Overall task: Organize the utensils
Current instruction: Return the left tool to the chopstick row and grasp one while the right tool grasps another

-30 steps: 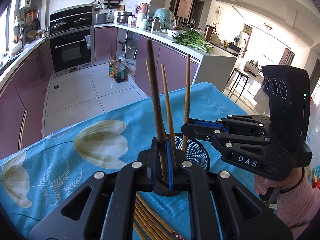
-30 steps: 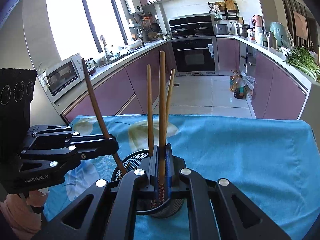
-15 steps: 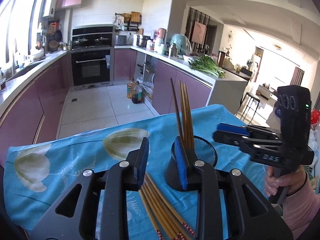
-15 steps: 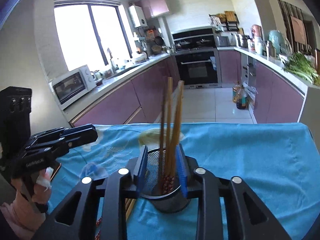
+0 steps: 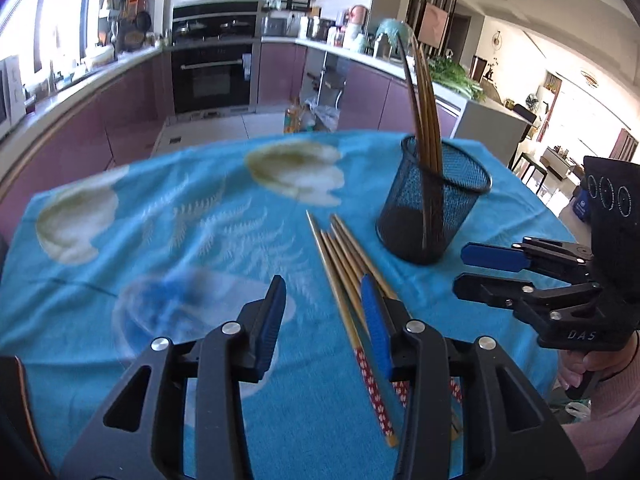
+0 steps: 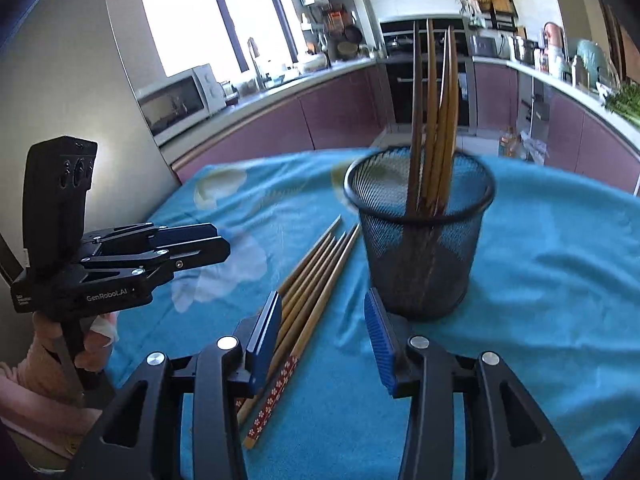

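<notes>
A black mesh cup (image 5: pixel 430 208) (image 6: pixel 418 236) stands on the blue tablecloth (image 5: pixel 160 240) and holds several wooden chopsticks (image 5: pixel 426 116) (image 6: pixel 434 120) upright. Several more chopsticks (image 5: pixel 348 276) (image 6: pixel 312 292) lie flat in a bundle beside the cup, their red patterned ends toward me. My left gripper (image 5: pixel 324 316) is open and empty, just above the bundle's near part. My right gripper (image 6: pixel 322 340) is open and empty, in front of the cup and over the bundle's near ends. Each gripper also shows in the other's view: the right (image 5: pixel 480 268), the left (image 6: pixel 212 240).
The table's far edge drops to a tiled kitchen floor (image 5: pixel 240 128). Purple cabinets and an oven (image 5: pixel 212 76) line the back wall. A microwave (image 6: pixel 180 96) sits on the counter at left. Greens (image 5: pixel 456 76) lie on the counter at right.
A second ago each gripper was shut on a chopstick over the cup. Both let go, the chopsticks now stand in the cup, and both grippers have drawn back and down, opened wide.
</notes>
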Demonstrator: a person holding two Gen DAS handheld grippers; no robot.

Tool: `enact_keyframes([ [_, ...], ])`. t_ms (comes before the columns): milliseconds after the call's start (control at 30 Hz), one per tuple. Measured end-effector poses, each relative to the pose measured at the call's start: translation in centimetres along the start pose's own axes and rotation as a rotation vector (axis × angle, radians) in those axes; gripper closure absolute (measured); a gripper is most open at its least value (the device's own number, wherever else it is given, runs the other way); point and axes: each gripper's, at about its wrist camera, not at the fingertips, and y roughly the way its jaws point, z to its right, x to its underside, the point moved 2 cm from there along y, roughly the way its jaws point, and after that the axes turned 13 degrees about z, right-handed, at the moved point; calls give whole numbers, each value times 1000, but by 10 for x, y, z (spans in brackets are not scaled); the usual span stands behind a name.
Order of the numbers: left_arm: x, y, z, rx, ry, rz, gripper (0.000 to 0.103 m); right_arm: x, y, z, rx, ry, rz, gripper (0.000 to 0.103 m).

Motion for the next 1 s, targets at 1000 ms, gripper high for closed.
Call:
enact_keyframes([
  [1000, 29, 49, 11, -36, 40, -126, 64, 16, 41, -3, 79, -15, -105, 65],
])
